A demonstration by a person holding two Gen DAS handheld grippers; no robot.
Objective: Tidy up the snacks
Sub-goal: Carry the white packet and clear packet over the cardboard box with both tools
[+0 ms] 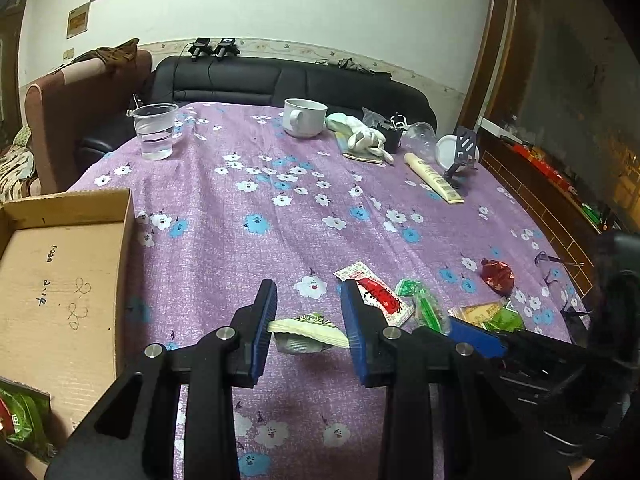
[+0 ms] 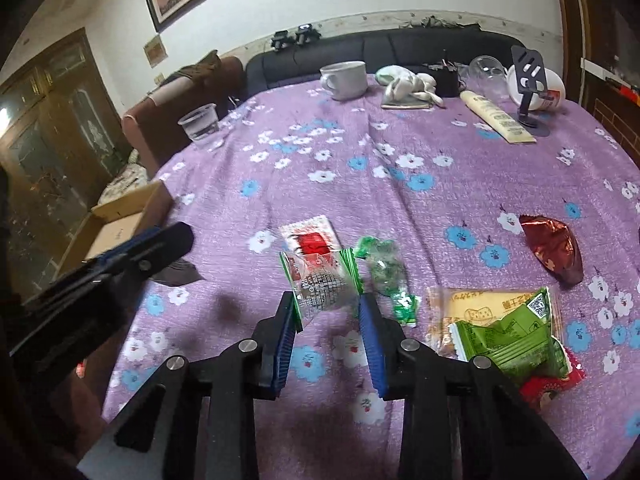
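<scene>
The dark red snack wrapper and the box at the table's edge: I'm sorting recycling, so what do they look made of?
The dark red wrapper looks like metallic foil or foil-coated film: crinkled, with glossy highlights. The box looks like plain brown corrugated cardboard, matte, with handwriting on its inner face; fluting isn't clearly visible, so that part is a guess.

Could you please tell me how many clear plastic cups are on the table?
2. One cup holding water stands at the far left of the tablecloth; the other cup sits at the far right, beside the phone stand. None appear hidden.
</scene>
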